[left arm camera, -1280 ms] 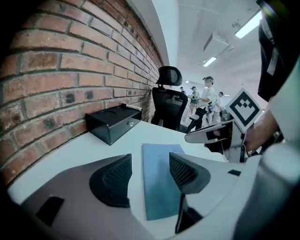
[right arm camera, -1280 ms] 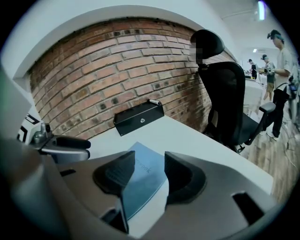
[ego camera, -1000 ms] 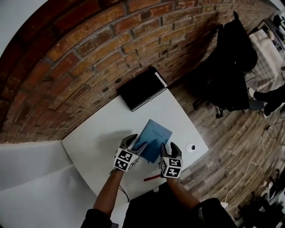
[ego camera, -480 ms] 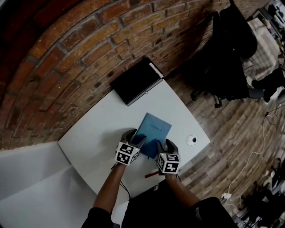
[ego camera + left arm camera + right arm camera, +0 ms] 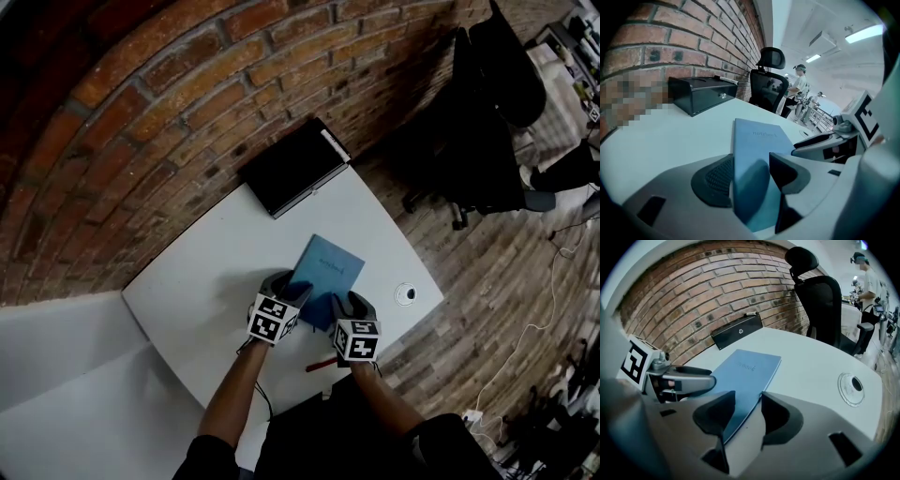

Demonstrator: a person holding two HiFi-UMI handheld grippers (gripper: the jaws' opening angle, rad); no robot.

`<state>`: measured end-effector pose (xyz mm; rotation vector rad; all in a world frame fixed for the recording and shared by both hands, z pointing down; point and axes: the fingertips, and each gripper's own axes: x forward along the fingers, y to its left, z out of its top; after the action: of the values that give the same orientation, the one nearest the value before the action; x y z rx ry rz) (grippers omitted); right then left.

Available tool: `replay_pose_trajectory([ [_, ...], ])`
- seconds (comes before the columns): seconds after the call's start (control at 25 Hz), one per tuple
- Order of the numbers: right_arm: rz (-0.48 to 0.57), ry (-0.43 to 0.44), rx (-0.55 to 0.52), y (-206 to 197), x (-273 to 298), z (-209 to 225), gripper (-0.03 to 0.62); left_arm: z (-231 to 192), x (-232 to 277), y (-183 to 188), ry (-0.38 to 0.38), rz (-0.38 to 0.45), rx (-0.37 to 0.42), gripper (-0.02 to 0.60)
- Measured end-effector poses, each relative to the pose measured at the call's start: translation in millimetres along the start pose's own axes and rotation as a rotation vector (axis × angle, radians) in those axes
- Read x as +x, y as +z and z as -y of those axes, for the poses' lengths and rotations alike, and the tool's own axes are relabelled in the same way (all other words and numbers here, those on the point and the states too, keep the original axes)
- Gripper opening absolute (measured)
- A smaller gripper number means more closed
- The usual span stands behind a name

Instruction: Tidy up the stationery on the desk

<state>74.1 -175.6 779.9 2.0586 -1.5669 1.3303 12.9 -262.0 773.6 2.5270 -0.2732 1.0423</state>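
From the left: the left gripper (image 5: 752, 172) has its jaws partly apart, straddling one near corner of the blue notebook (image 5: 328, 272), which lies flat in the middle of the white desk (image 5: 206, 281). The right gripper (image 5: 743, 411) is just as open around the other near corner. Closing both evenly before lifting should keep the thin cover from buckling.

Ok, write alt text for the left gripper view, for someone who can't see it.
The left gripper, jaws apart, straddles the near end of a thin blue notebook lying on a white desk. Beyond it, a black metal box sits beside a red brick wall, with a black office chair farther back.
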Motion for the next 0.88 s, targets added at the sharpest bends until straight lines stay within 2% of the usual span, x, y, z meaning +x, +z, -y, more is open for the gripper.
replay_pose_trajectory([
  [0.16,-0.015,0.011,0.005,0.1,-0.1,0.9,0.184,-1.4,-1.4,-2.9,0.028,-0.023,0.006,0.224],
  [0.32,-0.019,0.008,0.031,1.0,-0.5,2.7,0.176,-1.9,-6.2,-8.0,0.034,-0.026,-0.049,0.187],
  [0.88,-0.047,0.056,-0.049,-0.3,1.8,-8.0,0.164,1.3,-27.8,-27.6,0.071,-0.008,-0.127,0.179],
])
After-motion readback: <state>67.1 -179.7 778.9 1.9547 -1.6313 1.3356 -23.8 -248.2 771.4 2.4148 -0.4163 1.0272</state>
